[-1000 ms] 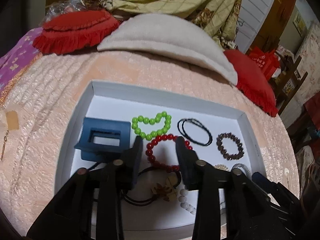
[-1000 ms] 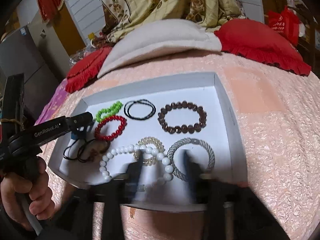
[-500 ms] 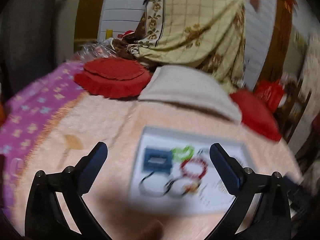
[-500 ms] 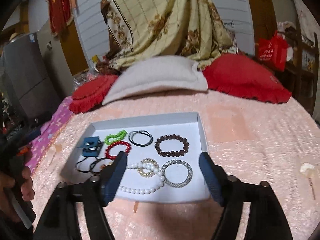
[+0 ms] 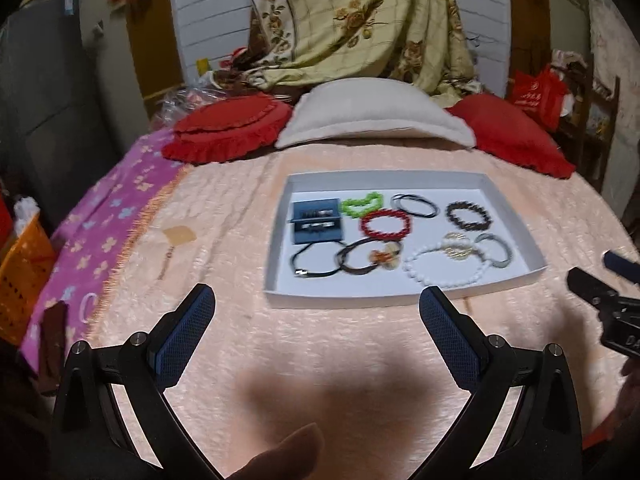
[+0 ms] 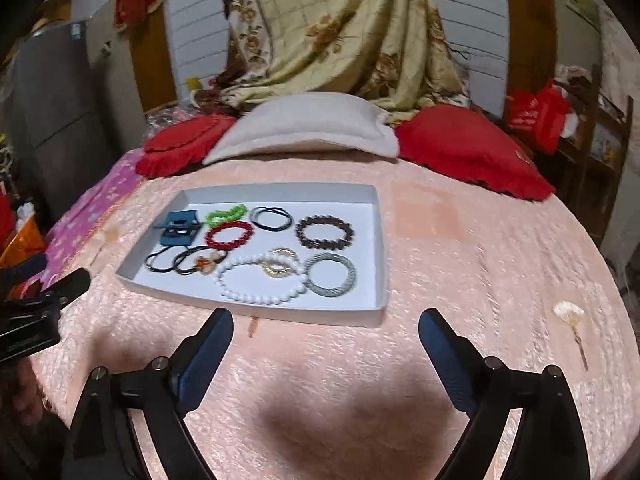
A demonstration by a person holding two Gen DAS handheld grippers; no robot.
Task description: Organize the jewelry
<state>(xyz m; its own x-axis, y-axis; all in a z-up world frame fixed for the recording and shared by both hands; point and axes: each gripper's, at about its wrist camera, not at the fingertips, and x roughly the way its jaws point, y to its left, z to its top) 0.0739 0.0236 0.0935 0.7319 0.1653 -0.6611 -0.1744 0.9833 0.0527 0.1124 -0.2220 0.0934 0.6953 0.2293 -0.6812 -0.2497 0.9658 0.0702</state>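
Note:
A white tray (image 5: 280, 236) (image 6: 380, 240) lies on the pink bedspread. In it are a blue hair claw (image 5: 317, 220) (image 6: 178, 227), green bead bracelet (image 5: 362, 204), red bead bracelet (image 5: 386, 223) (image 6: 231, 234), black cord loops (image 5: 416, 205), brown bead bracelet (image 5: 469, 216) (image 6: 325, 232), white bead necklace (image 5: 440, 270) (image 6: 260, 280), silver bangle (image 6: 330, 275), gold ring piece (image 6: 280, 266) and black hair ties with a flower (image 5: 360, 258). My left gripper (image 5: 316, 330) and right gripper (image 6: 326, 344) are open, empty, and well short of the tray.
A beige pillow (image 5: 376, 120) and red cushions (image 5: 232, 128) (image 6: 468, 152) lie beyond the tray. A purple blanket (image 5: 100, 240) covers the left edge. A hairpin with a pale shell (image 6: 570, 316) lies right of the tray; a tan piece (image 5: 180, 235) lies left.
Both grippers have pulled back from over the tray and opened wide. The left gripper was low over the red bracelet one second ago; it is now away from the tray.

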